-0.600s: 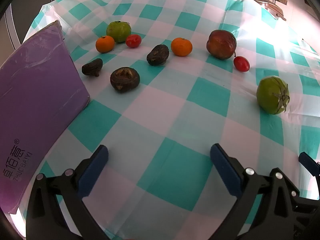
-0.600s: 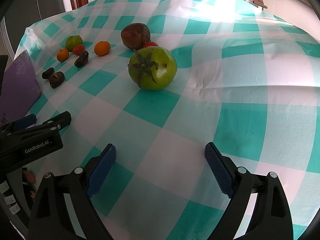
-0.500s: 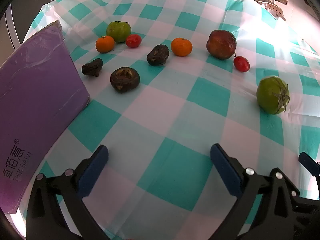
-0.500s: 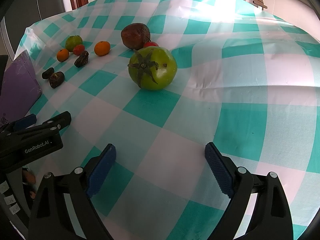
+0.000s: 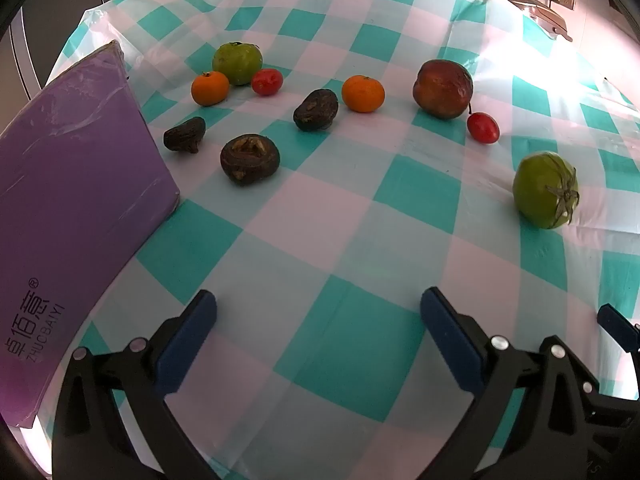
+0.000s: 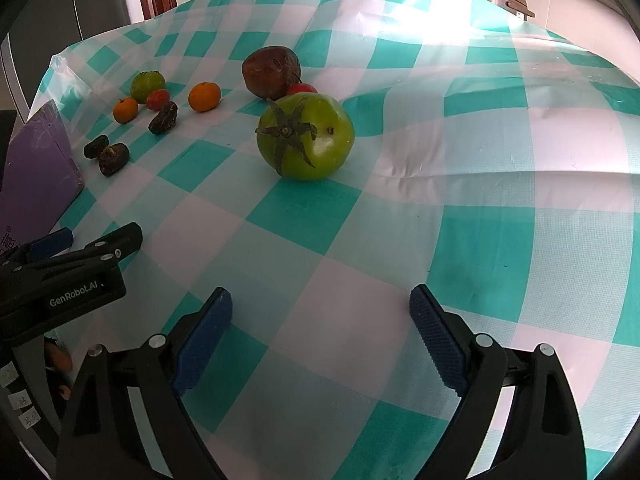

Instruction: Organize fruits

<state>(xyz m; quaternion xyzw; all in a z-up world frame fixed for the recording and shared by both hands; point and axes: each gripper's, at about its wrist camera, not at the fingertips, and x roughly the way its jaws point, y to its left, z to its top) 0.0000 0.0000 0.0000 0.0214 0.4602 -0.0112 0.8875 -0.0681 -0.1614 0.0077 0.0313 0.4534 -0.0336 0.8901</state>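
grippers first: our left gripper (image 5: pixel 318 310) hangs low over the teal-and-white checked plastic tablecloth (image 5: pixel 360 344), blue pads spread wide, nothing between them. our right gripper (image 6: pixel 320 312) sits the same way, jaws wide apart and empty, with the left one's black body just off to its left side.

next out from us, on the left, the flat purple box with printed lettering (image 5: pixel 76 208) lies at the cloth's edge. ahead of the right gripper sits the big green tomato with the dried star-shaped stem (image 6: pixel 305 136), alone on a teal square, stem turned toward that camera.

further on we pick up three dark wrinkled lumps: the round brown one (image 5: pixel 250 158), the small dark one (image 5: pixel 185 134) near the box, and the oblong one (image 5: pixel 316 109) beyond. to the right, the small red cherry tomato (image 5: pixel 483 127) sits just beside the large dark red-brown round fruit (image 5: pixel 443 88). the orange mandarin (image 5: pixel 363 93) lies between that fruit and the oblong lump.

farthest back, a tight cluster: the second orange mandarin (image 5: pixel 209 88), the second green tomato (image 5: pixel 237 62) and the round red tomato (image 5: pixel 267 81), all close together.
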